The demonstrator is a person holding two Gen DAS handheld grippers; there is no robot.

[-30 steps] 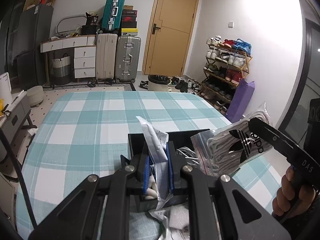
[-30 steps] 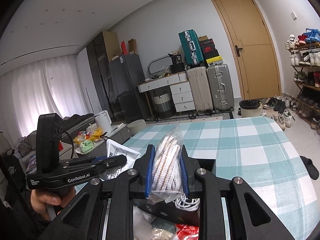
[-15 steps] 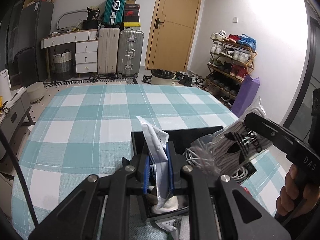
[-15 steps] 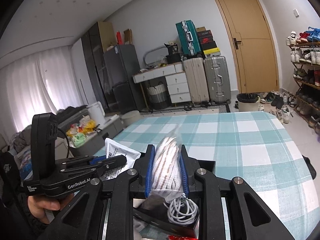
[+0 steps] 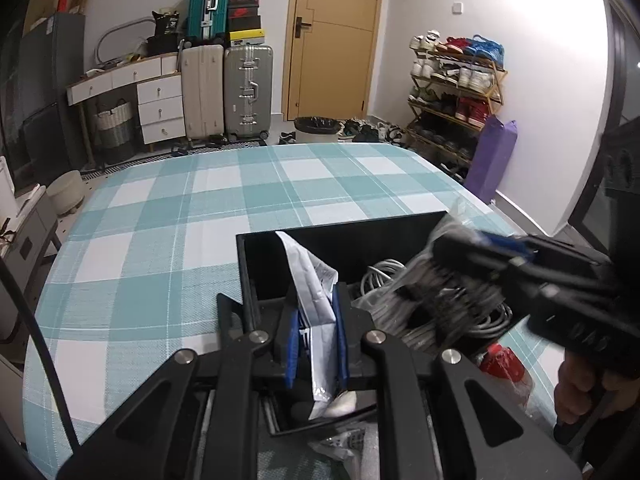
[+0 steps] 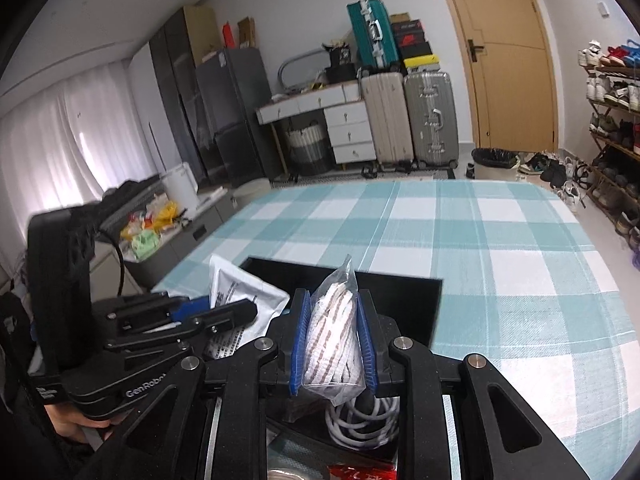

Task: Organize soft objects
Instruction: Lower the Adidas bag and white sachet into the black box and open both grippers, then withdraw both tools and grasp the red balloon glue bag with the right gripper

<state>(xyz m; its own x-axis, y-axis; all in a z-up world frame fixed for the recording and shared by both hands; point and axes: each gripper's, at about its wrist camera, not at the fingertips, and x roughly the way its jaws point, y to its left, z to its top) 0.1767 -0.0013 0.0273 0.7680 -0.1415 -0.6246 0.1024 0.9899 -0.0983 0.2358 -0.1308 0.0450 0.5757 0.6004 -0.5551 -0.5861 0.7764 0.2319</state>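
Left tool (image 5: pixel 316 340) clamped on white printed plastic pouch (image 5: pixel 314 300); right tool (image 6: pixel 333 340) clamped on clear bag of striped white socks (image 6: pixel 334 328). Both over open black rectangular box (image 5: pixel 340 240). "GenRobo" legible on left tool.

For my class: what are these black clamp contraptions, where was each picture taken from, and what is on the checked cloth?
There is no robot here. A person holds a hand-operated two-finger gripper in each hand, with a wide-angle camera on each looking along the fingers. One picture comes from the left gripper, the other from the right gripper. Each also shows its partner at the side. On the teal checked cloth sits a black open box containing a coiled grey cable. The left gripper is shut on a white printed pouch. The right is shut on a clear bag of striped white fabric. Both hang over the box.
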